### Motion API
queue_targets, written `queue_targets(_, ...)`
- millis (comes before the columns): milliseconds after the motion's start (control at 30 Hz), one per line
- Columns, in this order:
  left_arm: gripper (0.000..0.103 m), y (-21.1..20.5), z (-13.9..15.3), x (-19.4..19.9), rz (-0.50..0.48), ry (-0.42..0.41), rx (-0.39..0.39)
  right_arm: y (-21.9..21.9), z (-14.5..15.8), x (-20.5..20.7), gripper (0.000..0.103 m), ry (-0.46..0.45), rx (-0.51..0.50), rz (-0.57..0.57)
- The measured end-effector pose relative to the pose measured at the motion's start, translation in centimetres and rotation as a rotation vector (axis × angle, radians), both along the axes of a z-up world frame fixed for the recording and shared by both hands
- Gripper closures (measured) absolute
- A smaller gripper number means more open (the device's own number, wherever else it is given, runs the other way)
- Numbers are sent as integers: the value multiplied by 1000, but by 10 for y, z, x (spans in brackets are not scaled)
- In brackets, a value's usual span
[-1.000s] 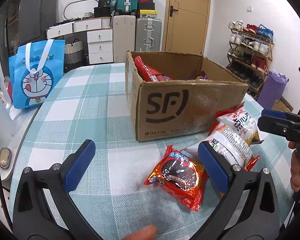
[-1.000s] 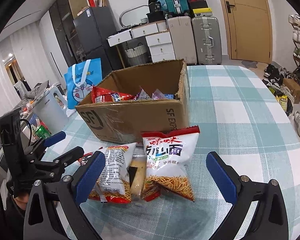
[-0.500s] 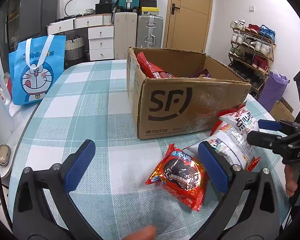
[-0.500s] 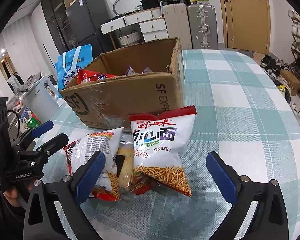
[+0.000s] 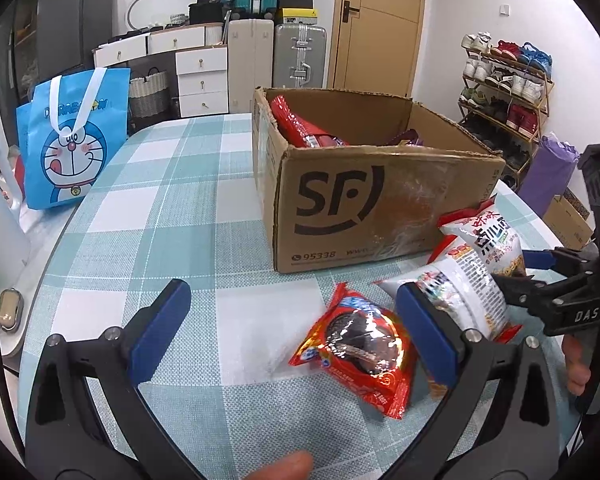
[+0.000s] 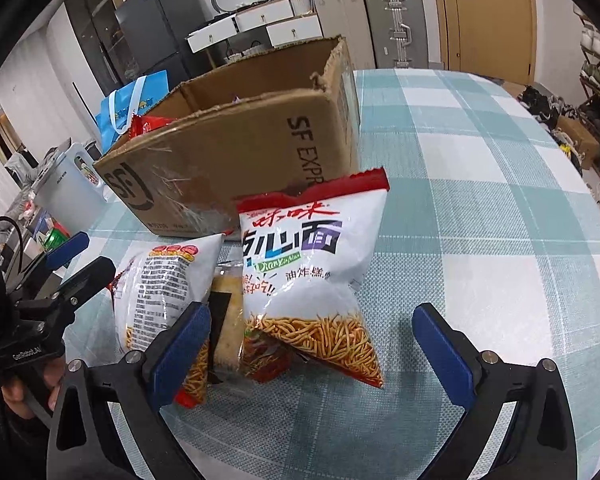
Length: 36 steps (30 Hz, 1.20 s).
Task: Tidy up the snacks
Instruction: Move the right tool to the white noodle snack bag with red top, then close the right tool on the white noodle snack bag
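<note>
Both my grippers spread: left gripper (image 5: pixel 292 332) over red pack (image 5: pixel 360 352), right gripper (image 6: pixel 312 348) around noodle bag (image 6: pixel 312 272), beside box (image 5: pixel 364 204).

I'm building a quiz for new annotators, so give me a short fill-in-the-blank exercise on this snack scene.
1. The cardboard box bears the two large letters ____.
2. The red round-snack packet lies on the checked ____.
3. Both the left hand-held gripper and the right hand-held gripper are ____, holding nothing.
4. The blue tote bag stands to the ____ of the box in the left wrist view.

Missing words: SF; tablecloth; open; left
</note>
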State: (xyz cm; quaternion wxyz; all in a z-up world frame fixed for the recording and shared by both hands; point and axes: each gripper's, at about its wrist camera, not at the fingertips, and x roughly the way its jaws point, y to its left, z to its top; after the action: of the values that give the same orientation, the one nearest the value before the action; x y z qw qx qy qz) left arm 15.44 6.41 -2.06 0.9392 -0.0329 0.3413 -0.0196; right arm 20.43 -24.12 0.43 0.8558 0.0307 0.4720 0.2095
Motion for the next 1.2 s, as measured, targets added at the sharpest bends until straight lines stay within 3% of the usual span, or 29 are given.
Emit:
queue_targets(267, 1, 3, -2, 3, 12, 18, -10, 6, -7, 1, 1, -3, -48, -5)
queue_targets(500, 1, 3, -2, 3, 13, 22, -12, 5, 8, -4, 1, -29, -53, 26)
queue_targets(633, 1, 4, -2, 3, 14, 23, -13, -4, 12, -1, 1, -37, -51, -14)
queue_targets(733, 1, 3, -3, 4, 13, 27, -10, -10, 7, 9, 1, -23, -25, -41)
queue_targets(833, 1, 3, -3, 4, 14, 27, -9, -10, -4, 18, 1, 10, -45, -71)
queue_targets(900, 1, 3, -3, 4, 15, 26, -8, -5, -6, 18, 1, -13, -76, -59)
queue_targets(1000, 1, 3, -3, 4, 16, 29, -7, -2, -5, 16, 18, -32, -80, -42)
queue_targets(1067, 1, 3, -3, 4, 15, 28, -9, -2, -4, 16, 42, -36, -66, -32)
queue_targets(1200, 1, 2, -3, 5, 16, 29, -10, -4, -4, 14, 49, -39, -50, -25)
